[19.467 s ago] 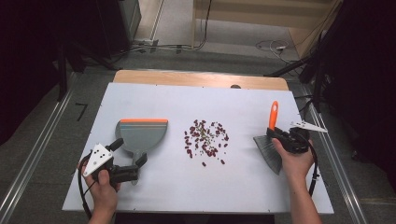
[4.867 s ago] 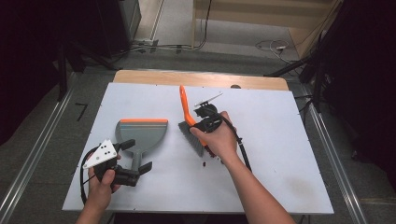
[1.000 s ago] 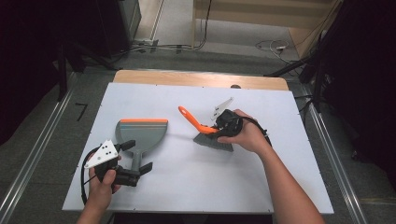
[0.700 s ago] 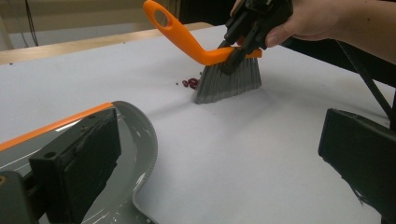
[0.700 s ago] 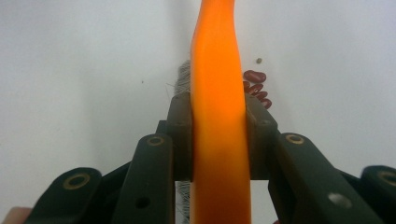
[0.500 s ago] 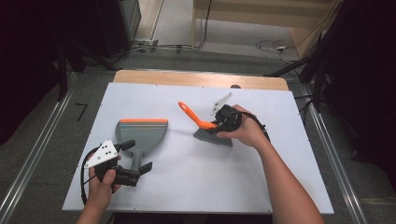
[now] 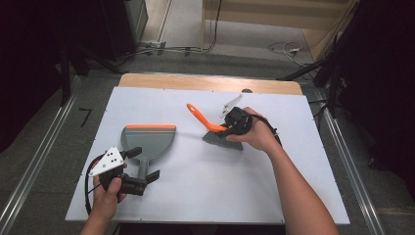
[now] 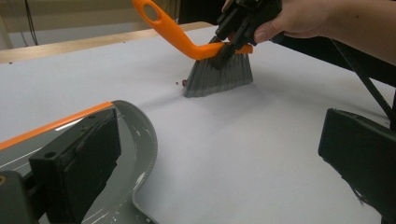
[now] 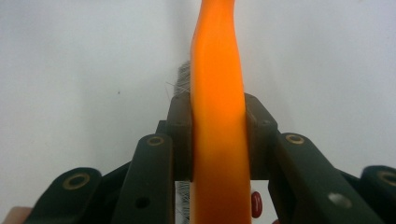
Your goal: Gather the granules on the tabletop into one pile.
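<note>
Two grippers: left gripper [image 7: 139,180] with its jaws parted astride the dustpan [image 7: 148,141] handle, not closed on it; right gripper [image 7: 234,122] clenched on the hand brush [image 7: 221,133].
Brush: orange handle rising away from the right jaws, grey bristles on the white table [image 7: 205,186].
Progress: judged partway; sweep toward the pan not finished.
Debris: one dark red bean [image 9: 256,204] beside the right jaws; specks [image 8: 180,83] at the bristles' pan-side edge.
Dustpan: grey, orange lip, flat, well apart from the brush.

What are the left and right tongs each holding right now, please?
Left tongs: open around the dustpan handle, not gripping it.
Right tongs: shut on the brush, clamping its orange handle.
</note>
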Demonstrator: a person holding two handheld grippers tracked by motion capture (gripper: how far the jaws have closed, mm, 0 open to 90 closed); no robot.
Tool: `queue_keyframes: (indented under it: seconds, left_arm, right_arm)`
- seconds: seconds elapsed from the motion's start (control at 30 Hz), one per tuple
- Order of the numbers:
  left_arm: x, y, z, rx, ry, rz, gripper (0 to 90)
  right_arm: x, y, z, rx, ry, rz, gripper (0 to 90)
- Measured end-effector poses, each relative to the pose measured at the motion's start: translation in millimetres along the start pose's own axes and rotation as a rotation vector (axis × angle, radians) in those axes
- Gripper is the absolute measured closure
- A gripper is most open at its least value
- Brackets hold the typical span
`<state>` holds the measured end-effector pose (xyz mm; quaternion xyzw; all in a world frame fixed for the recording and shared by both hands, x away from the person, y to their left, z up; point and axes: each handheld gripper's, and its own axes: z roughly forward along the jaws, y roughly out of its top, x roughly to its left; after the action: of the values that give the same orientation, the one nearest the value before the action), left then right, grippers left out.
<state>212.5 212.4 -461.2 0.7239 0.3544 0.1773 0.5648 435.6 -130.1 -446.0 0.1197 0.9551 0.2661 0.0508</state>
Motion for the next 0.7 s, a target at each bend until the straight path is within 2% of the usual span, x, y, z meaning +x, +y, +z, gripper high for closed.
queue_keyframes:
  seconds: [0.7]
  left_arm:
    - [0.6,-0.5,0.0,-0.002,-0.001,-0.002,0.0]
  right_arm:
    - [-11.5,4.7,3.1,-0.007,-0.014,0.011,67.9]
